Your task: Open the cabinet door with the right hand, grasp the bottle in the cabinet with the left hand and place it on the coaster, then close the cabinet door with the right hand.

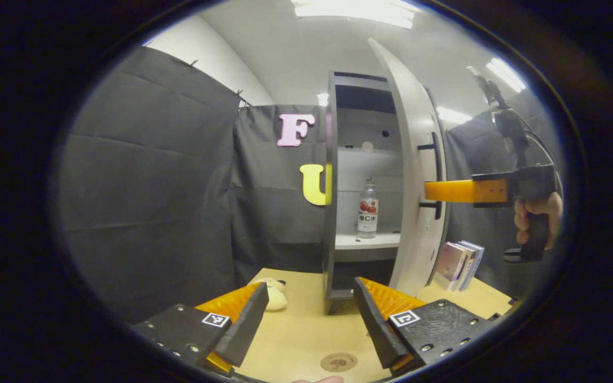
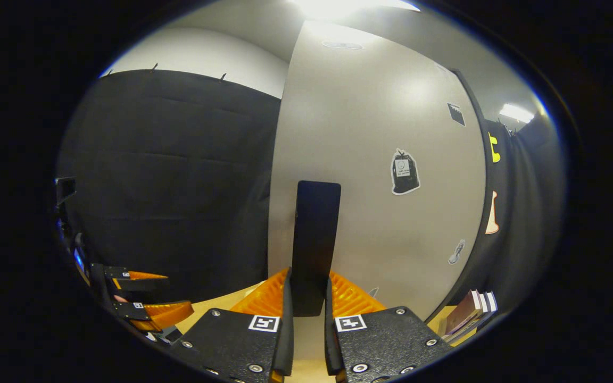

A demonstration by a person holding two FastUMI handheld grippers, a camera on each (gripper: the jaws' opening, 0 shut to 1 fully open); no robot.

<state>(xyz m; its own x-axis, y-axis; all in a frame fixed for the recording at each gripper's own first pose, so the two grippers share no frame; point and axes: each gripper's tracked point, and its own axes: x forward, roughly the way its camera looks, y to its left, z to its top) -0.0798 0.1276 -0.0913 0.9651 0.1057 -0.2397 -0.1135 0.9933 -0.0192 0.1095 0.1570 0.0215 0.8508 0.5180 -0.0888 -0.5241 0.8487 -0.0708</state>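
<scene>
The cabinet (image 1: 333, 213) stands on the table (image 1: 306, 330) with its door (image 1: 410, 186) swung partly open. The right gripper (image 2: 307, 306) is clamped on the door's black handle (image 2: 314, 244), a finger on each side. Inside the cabinet, the bottle (image 1: 367, 209) stands upright on a shelf (its label is too small to make out). The left gripper (image 1: 311, 311) is held in front of the cabinet, jaws wide apart and empty. The coaster (image 1: 338, 362) lies on the table nearest the camera, between the fingers. Books (image 1: 461, 264) lean beyond the door, partly hidden by it.
</scene>
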